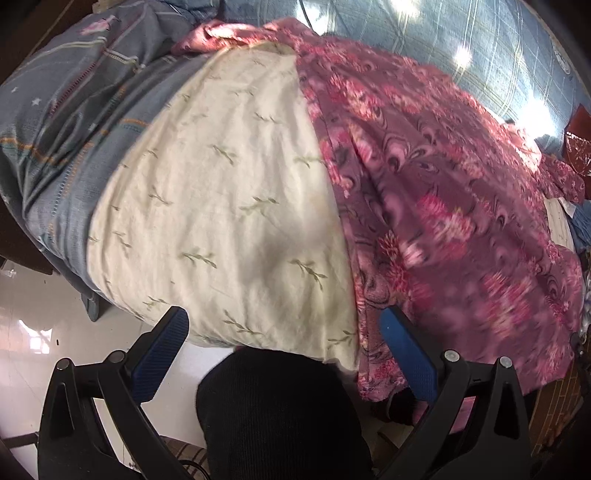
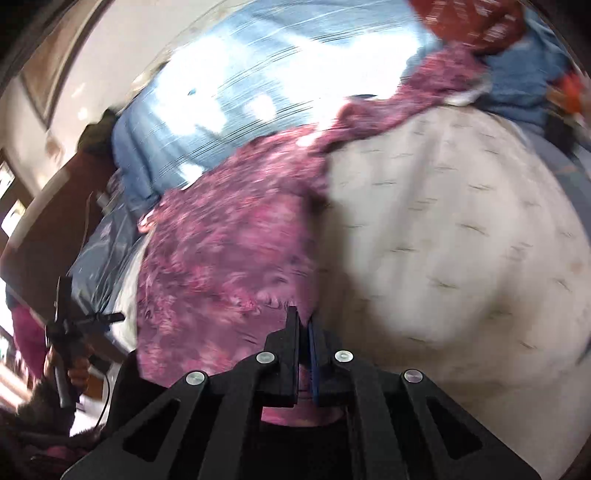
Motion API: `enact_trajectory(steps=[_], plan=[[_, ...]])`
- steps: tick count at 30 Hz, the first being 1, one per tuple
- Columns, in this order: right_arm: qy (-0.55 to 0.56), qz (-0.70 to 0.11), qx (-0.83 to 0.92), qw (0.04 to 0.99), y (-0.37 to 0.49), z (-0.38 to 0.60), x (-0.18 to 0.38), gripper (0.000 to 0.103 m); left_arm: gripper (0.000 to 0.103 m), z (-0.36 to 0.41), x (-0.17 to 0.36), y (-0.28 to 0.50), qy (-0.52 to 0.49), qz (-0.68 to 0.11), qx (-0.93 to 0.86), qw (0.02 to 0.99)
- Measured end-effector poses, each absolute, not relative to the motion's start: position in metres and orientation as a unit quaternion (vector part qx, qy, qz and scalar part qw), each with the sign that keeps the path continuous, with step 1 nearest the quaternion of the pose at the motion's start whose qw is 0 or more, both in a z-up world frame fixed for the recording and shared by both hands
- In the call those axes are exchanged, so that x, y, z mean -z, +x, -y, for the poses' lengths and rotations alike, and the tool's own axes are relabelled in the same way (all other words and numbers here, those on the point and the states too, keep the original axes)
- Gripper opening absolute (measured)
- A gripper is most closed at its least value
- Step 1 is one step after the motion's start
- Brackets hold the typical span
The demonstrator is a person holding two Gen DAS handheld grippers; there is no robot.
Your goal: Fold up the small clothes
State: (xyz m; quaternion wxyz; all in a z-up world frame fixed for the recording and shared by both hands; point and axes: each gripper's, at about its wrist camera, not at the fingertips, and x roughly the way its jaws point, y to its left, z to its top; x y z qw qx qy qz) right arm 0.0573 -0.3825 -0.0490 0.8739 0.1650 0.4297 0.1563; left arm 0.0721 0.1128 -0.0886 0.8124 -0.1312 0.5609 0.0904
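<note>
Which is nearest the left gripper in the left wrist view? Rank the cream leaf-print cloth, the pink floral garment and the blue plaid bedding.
From the left gripper:
1. Cream leaf-print cloth, directly ahead.
2. Pink floral garment, right; nearly as close at its lower edge.
3. Blue plaid bedding, top, farthest.

A glossy white tiled floor (image 1: 44, 295) lies beside the bed, reflecting a bright window patch. The bed carries a light blue checked sheet (image 1: 461, 33) marked with sunlit spots. A grey-blue patterned quilt (image 1: 62, 122) is bunched at one end. Dark brown wooden furniture (image 2: 48, 236) stands against a white wall (image 2: 122, 48).
</note>
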Motion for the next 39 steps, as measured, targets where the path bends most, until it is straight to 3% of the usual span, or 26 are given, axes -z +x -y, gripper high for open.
enact_trajectory(steps=[8, 16, 22, 25, 26, 27, 31, 32, 34, 35, 39], plan=[[0.169, -0.444, -0.155, 0.866, 0.064, 0.374, 0.062, 0.004, 0.103, -0.097, 0.119, 0.076, -0.129, -0.615, -0.071, 0.775], [0.203, -0.455, -0.15, 0.854, 0.066, 0.385, 0.073, 0.008, 0.101, -0.079, 0.127, 0.078, -0.129, -0.613, -0.06, 0.777], [0.203, -0.452, -0.15, 0.855, 0.066, 0.383, 0.074, 0.008, 0.072, -0.081, 0.117, 0.063, -0.157, -0.584, -0.059, 0.794], [0.197, -0.452, -0.153, 0.857, 0.067, 0.379, 0.071, 0.008, 0.036, -0.088, 0.107, 0.053, -0.165, -0.577, -0.056, 0.798], [0.197, -0.451, -0.154, 0.857, 0.066, 0.378, 0.07, 0.008, 0.014, -0.092, 0.103, 0.049, -0.174, -0.575, -0.049, 0.798], [0.197, -0.449, -0.154, 0.858, 0.066, 0.377, 0.069, 0.008, 0.004, -0.097, 0.099, 0.046, -0.188, -0.572, -0.032, 0.798], [0.201, -0.451, -0.149, 0.857, 0.067, 0.377, 0.068, 0.009, 0.005, -0.091, 0.093, 0.038, -0.172, -0.572, -0.024, 0.801], [0.204, -0.452, -0.148, 0.856, 0.067, 0.378, 0.068, 0.009, 0.01, -0.093, 0.09, 0.041, -0.164, -0.571, -0.025, 0.804], [0.207, -0.452, -0.146, 0.855, 0.067, 0.378, 0.069, 0.009, 0.037, -0.082, 0.091, 0.039, -0.147, -0.574, -0.022, 0.805], [0.207, -0.453, -0.145, 0.855, 0.066, 0.379, 0.069, 0.009, 0.056, -0.078, 0.093, 0.035, -0.14, -0.575, -0.027, 0.806], [0.209, -0.457, -0.142, 0.853, 0.066, 0.38, 0.07, 0.009, 0.063, -0.068, 0.095, 0.024, -0.137, -0.574, -0.008, 0.807]])
